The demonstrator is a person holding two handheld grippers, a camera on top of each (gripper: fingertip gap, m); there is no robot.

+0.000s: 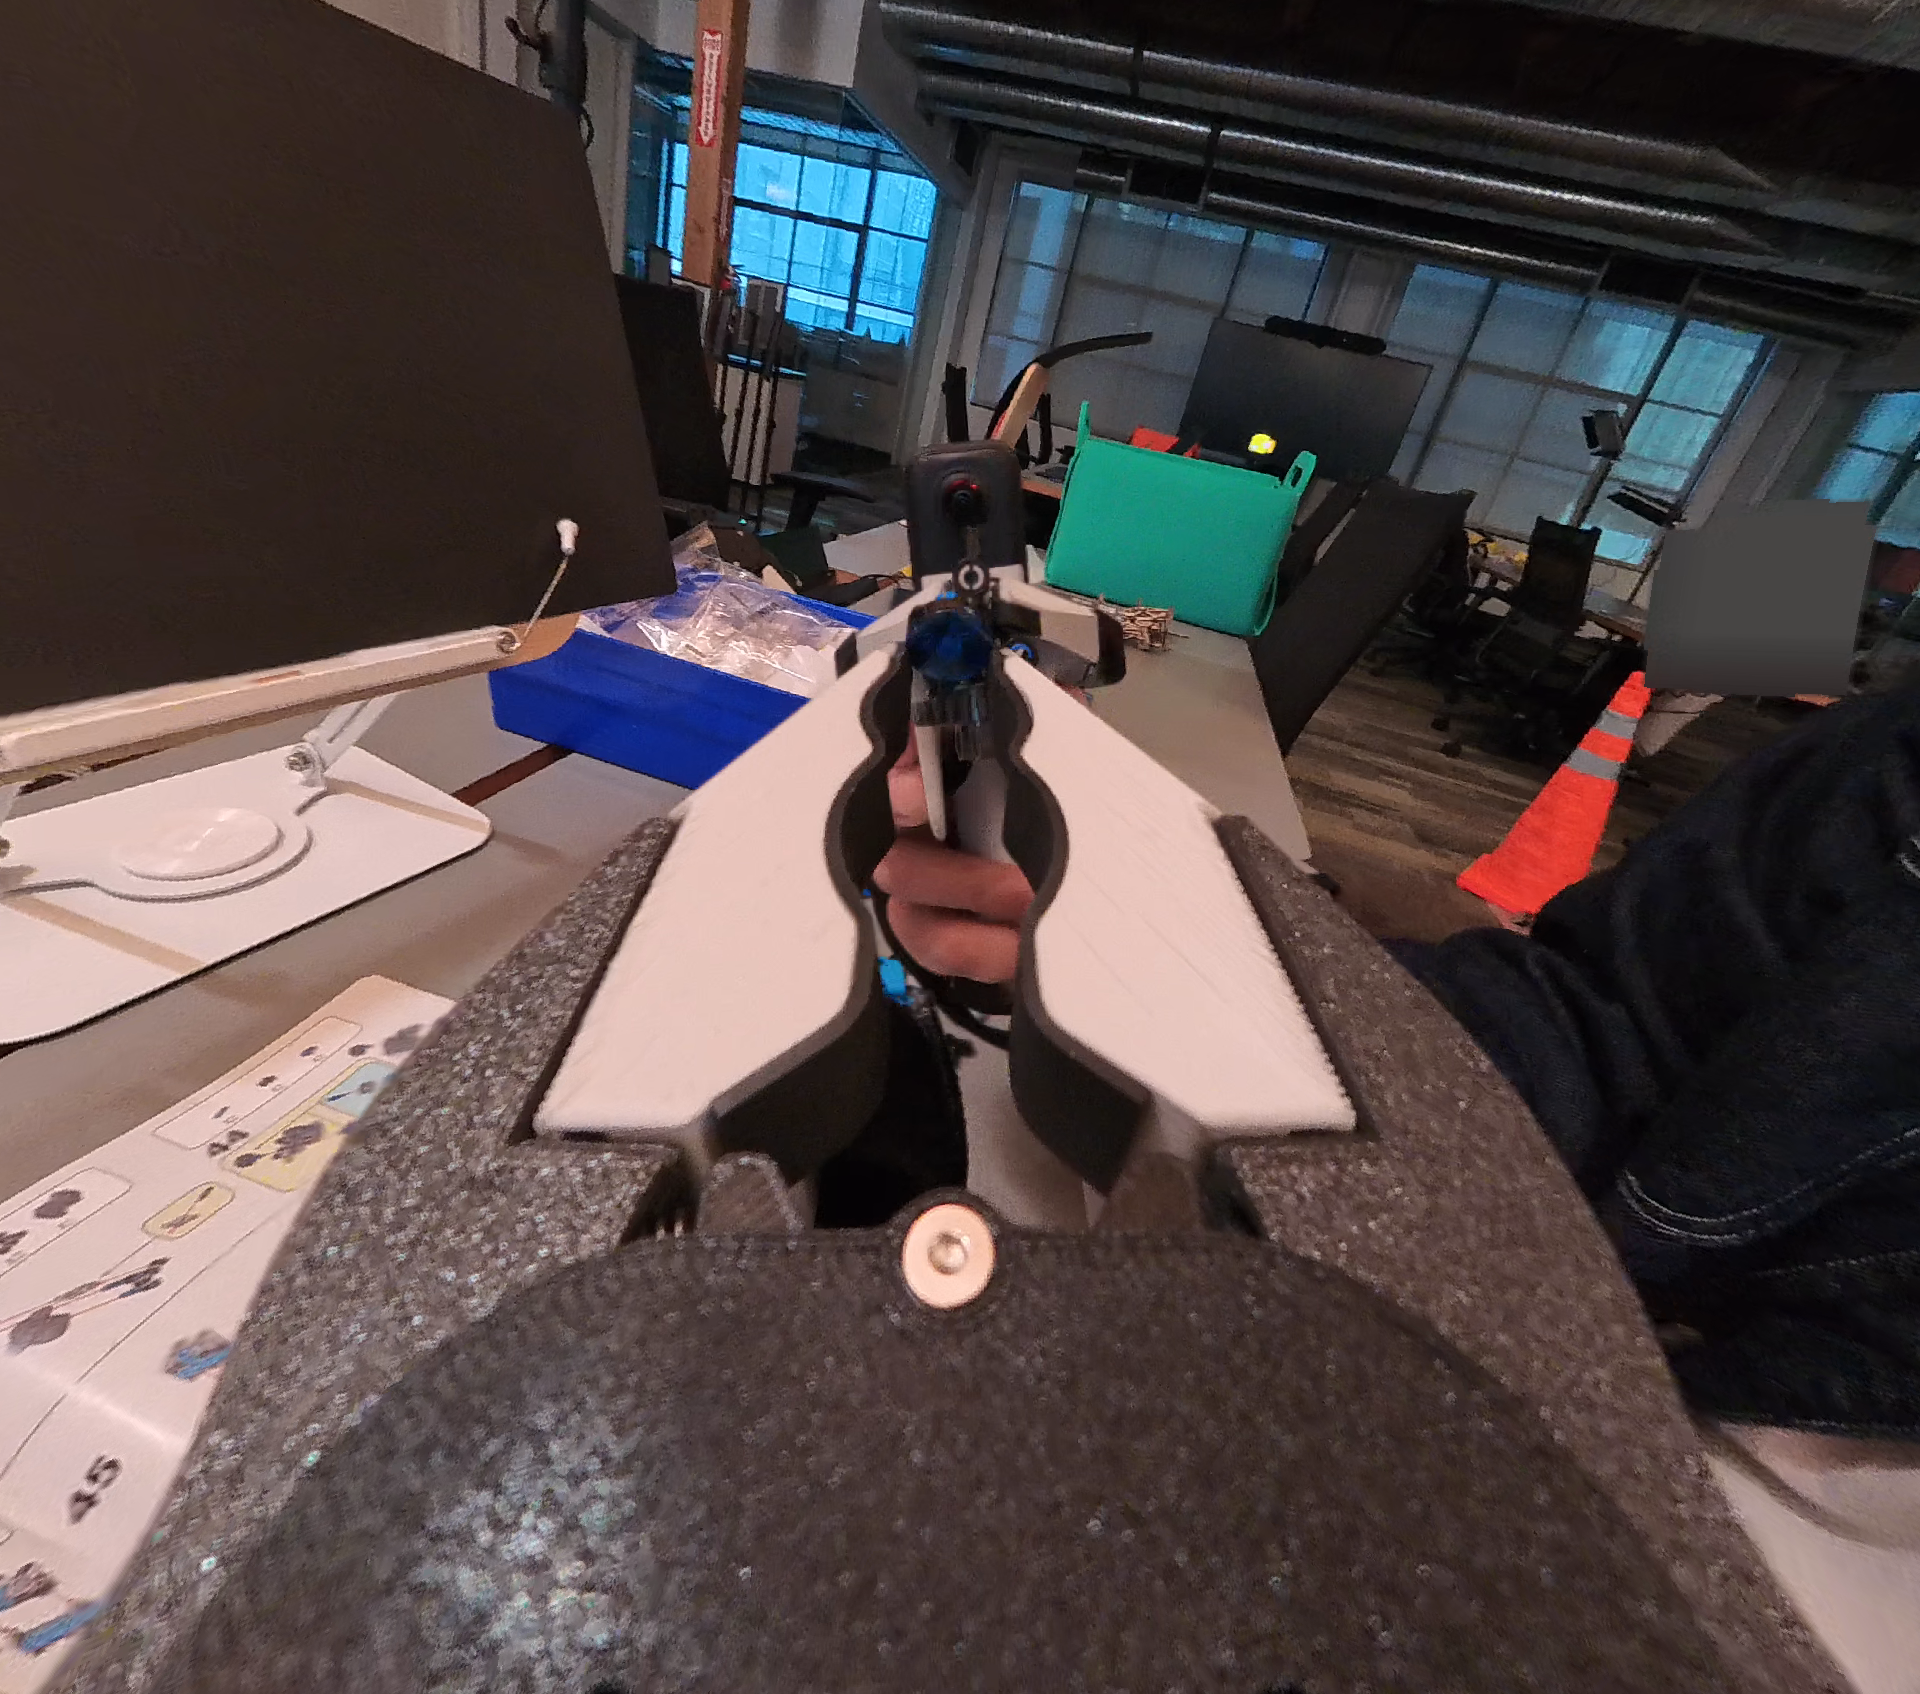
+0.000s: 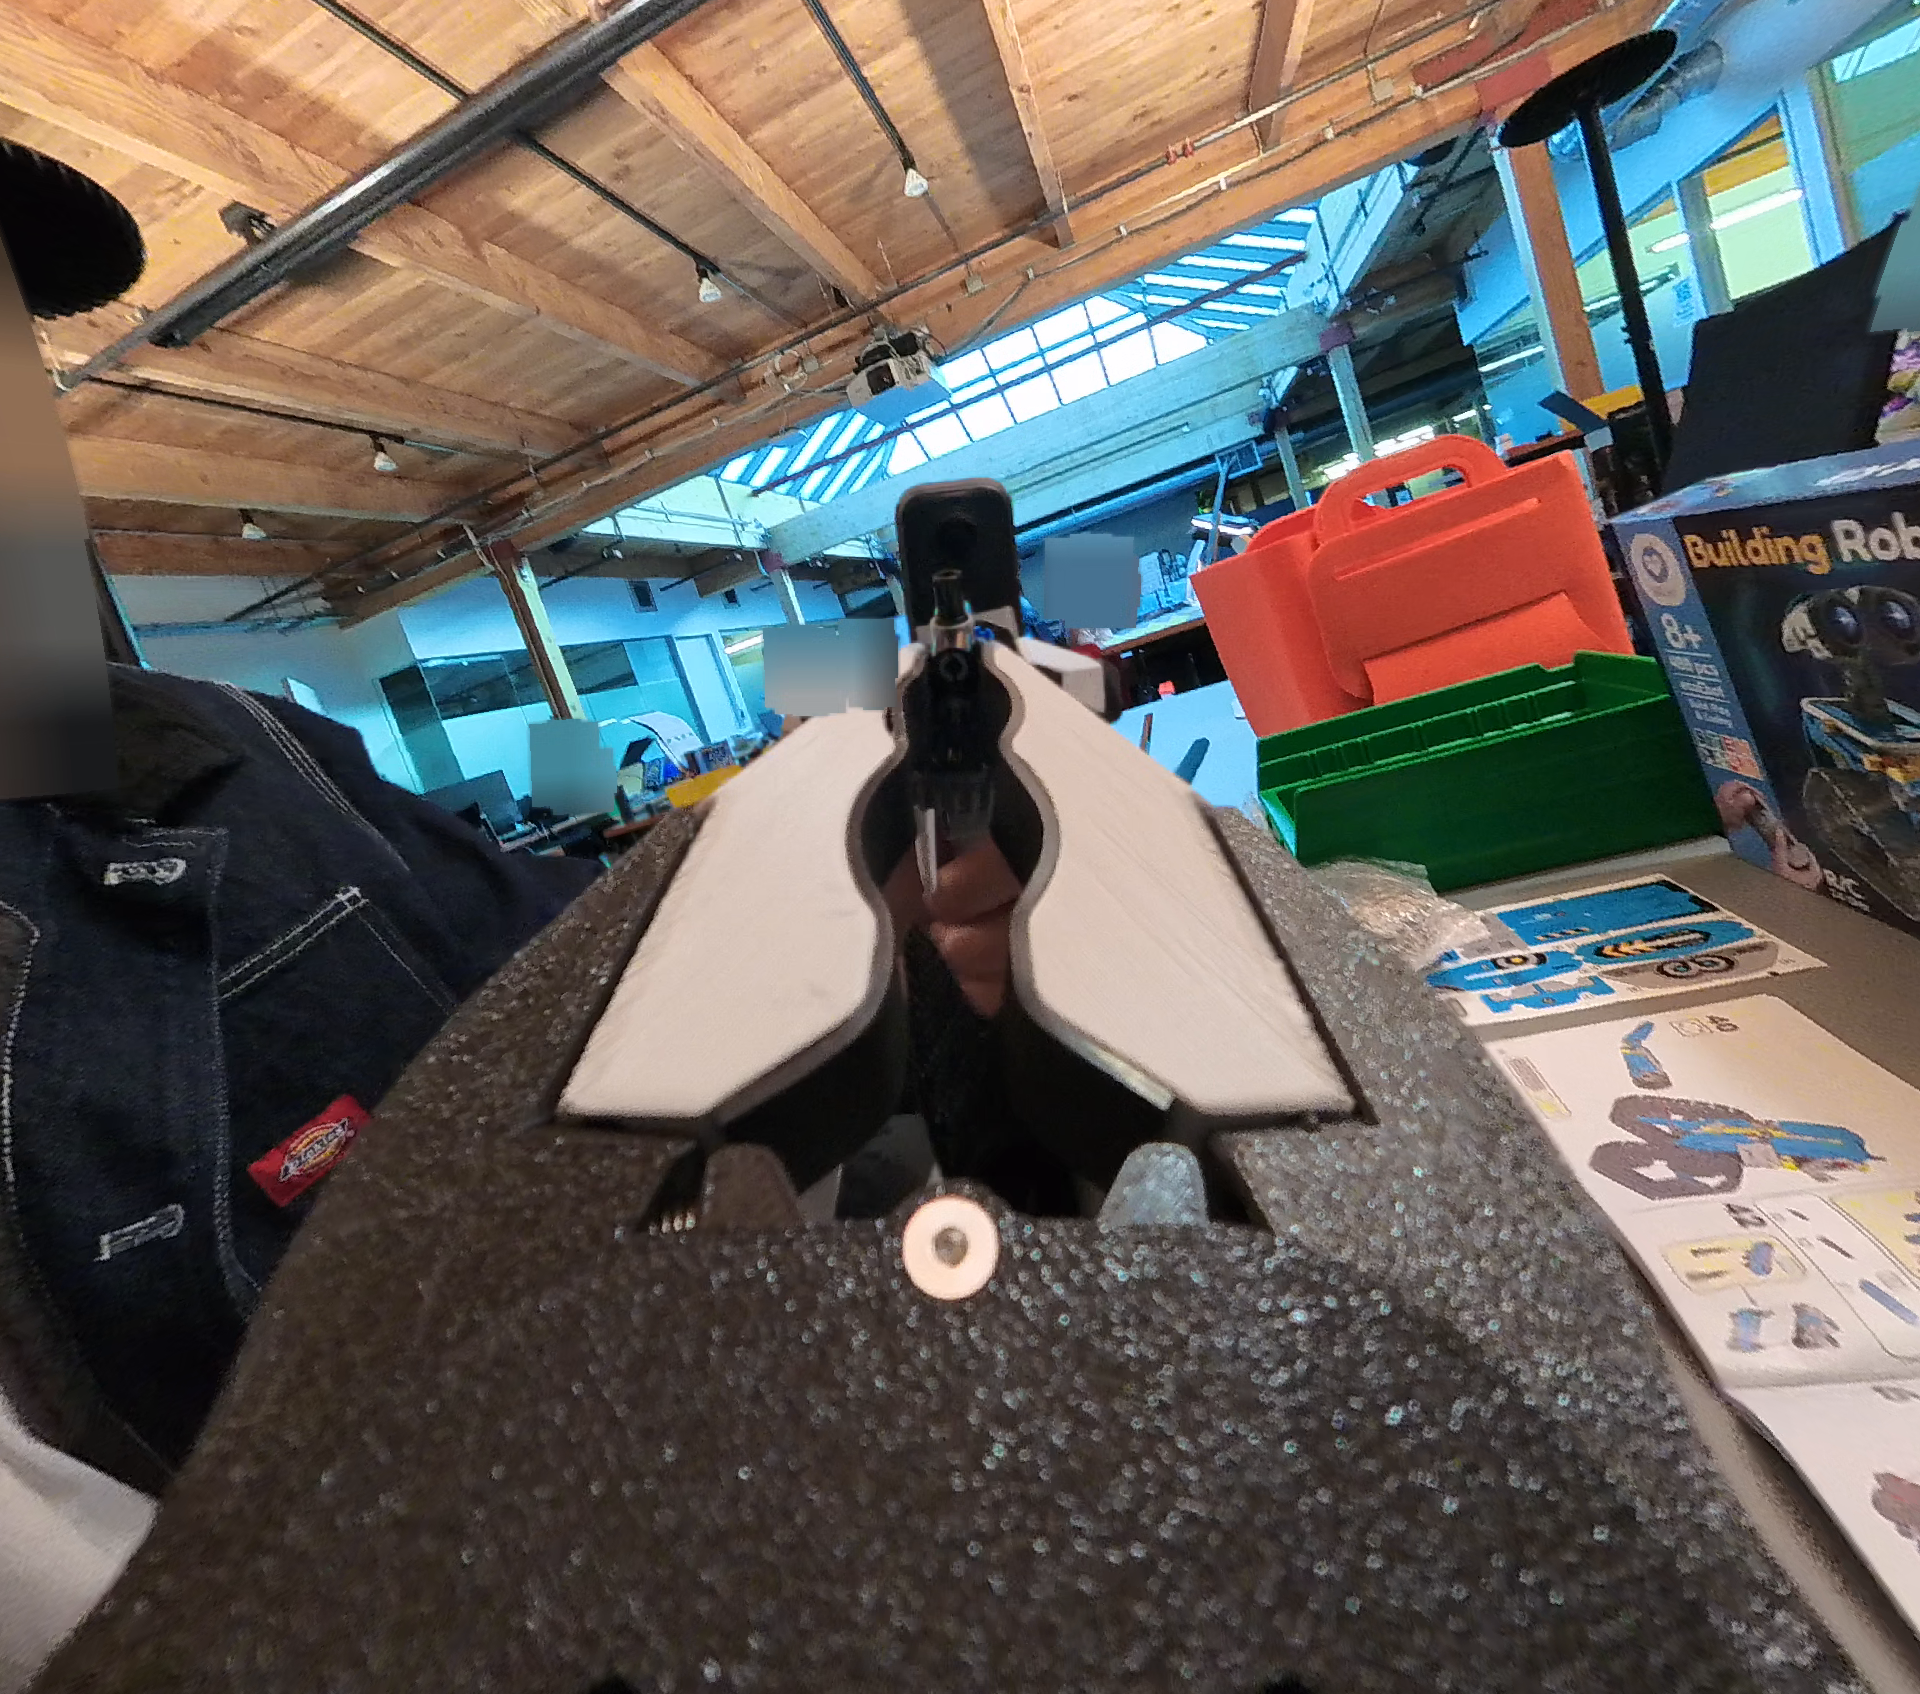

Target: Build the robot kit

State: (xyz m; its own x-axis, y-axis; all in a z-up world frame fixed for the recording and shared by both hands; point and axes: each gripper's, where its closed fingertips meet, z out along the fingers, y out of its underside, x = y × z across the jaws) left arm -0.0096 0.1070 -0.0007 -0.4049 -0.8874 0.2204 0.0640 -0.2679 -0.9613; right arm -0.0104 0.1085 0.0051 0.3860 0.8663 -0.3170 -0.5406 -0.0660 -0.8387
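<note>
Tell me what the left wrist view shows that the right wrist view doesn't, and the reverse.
Only the left wrist view: a blue bin of clear bags, a green tote, an orange cone and a dark board on a white stand.

Only the right wrist view: an orange case, a green bin, a boxed building kit and a sticker sheet.

Both: the view's own gripper, left gripper and right gripper, shut on a small part, plus a denim jacket and instruction sheets.

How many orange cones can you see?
1. The orange cone stands on the wooden floor, at the right of the left wrist view. More may be hidden.
</note>
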